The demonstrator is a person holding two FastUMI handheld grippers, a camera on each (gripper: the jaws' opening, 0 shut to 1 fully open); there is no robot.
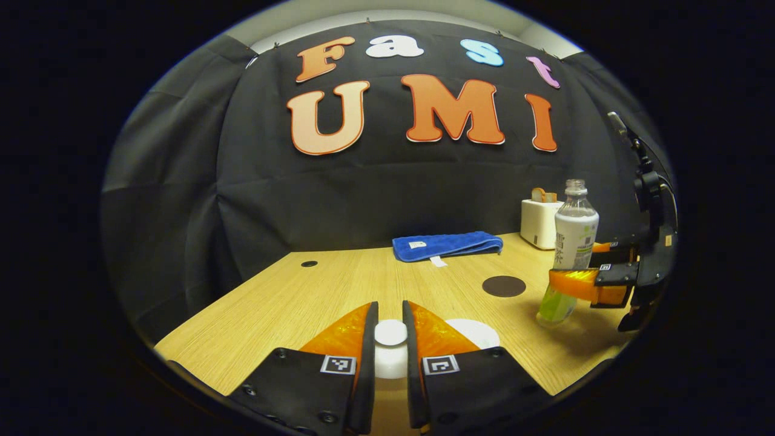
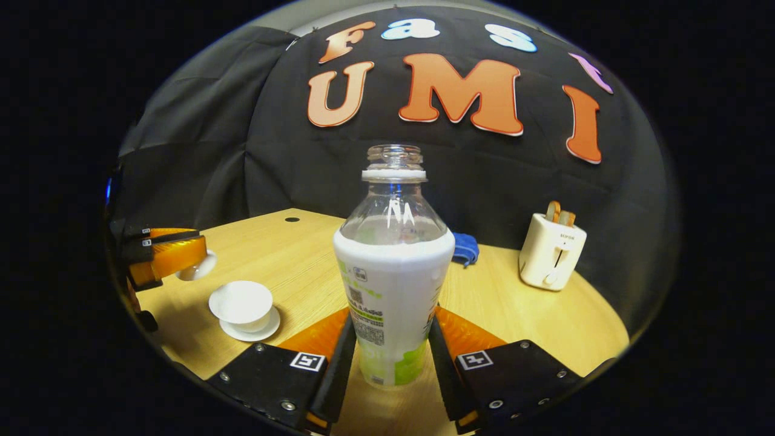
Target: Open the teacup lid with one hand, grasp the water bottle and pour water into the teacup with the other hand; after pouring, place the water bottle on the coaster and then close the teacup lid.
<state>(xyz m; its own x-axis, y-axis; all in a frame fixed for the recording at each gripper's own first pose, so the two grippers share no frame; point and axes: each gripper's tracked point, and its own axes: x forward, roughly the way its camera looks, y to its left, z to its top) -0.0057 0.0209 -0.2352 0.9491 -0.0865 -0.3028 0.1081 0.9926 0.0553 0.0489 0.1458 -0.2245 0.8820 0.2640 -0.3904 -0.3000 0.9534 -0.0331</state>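
Right gripper view, frame centre: right gripper [image 2: 392,357] pinches the uncapped clear plastic water bottle [image 2: 393,266]; at left, left gripper [image 2: 181,257] clamps the white teacup lid [image 2: 197,266] above the open white teacup [image 2: 241,303].

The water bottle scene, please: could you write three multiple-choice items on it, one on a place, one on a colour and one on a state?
1. Where is the toaster?
A. at the table's back, near the wall
B. on the saucer
C. on the cloth

2. What colour is the folded cloth?
A. red
B. blue
C. white

3. What is the state of the teacup?
A. lidded
B. tipped over
C. uncovered

Answers:
1 A, it stands by the black wall.
2 B, plainly blue.
3 C, the left claw holds the lid off it, while the right claw grips the water bottle.
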